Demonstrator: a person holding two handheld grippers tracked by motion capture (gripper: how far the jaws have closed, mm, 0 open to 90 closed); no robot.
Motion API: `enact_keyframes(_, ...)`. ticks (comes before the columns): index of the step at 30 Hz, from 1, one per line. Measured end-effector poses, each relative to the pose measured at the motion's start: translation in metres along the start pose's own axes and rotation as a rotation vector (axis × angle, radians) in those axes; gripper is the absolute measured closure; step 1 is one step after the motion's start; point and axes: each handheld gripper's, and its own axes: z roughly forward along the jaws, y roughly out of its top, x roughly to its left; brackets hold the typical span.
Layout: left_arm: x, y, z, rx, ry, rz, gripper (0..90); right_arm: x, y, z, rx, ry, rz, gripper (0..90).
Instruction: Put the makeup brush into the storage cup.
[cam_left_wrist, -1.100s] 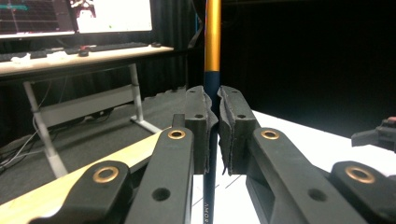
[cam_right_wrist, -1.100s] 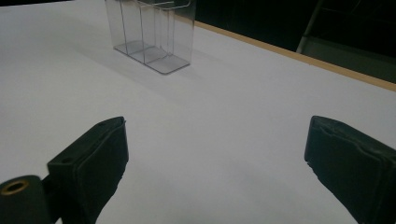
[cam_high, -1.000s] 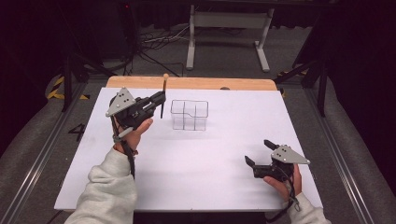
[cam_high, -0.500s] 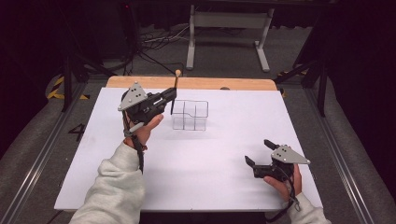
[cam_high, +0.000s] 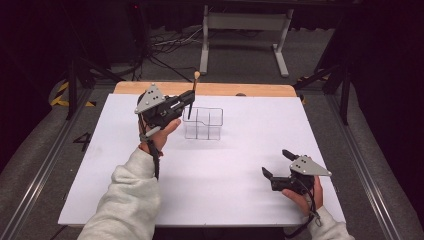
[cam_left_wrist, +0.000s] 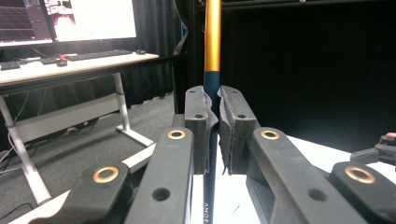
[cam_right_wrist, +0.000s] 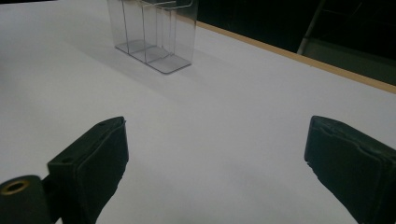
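High view: my left fingers, clamped on the slim dark-and-gold brush, have carried it to the clear plastic organiser; insertion follows. Right fingers gape empty.

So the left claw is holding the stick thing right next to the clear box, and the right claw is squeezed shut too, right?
Not quite: the right claw is open, its jaws wide apart over the white table, as the right gripper view shows. The left claw does hold the stick beside the clear box.

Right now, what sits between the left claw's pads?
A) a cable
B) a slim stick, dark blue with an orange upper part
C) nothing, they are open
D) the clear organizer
B: the left claw is clamped on the upright stick, beside the clear organizer.
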Motion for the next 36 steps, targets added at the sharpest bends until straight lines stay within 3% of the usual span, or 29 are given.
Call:
enact_keyframes(22, 0.000, 0.011, 0.030, -0.013, -0.039, 0.007, 82.7, 0.001, 0.001, -0.001, -0.003, 0.002, -0.006, 6.8)
enact_keyframes(36, 0.000, 0.002, 0.046, 0.014, -0.046, 0.008, 82.7, 0.001, 0.001, -0.001, -0.003, 0.007, -0.013, 6.7)
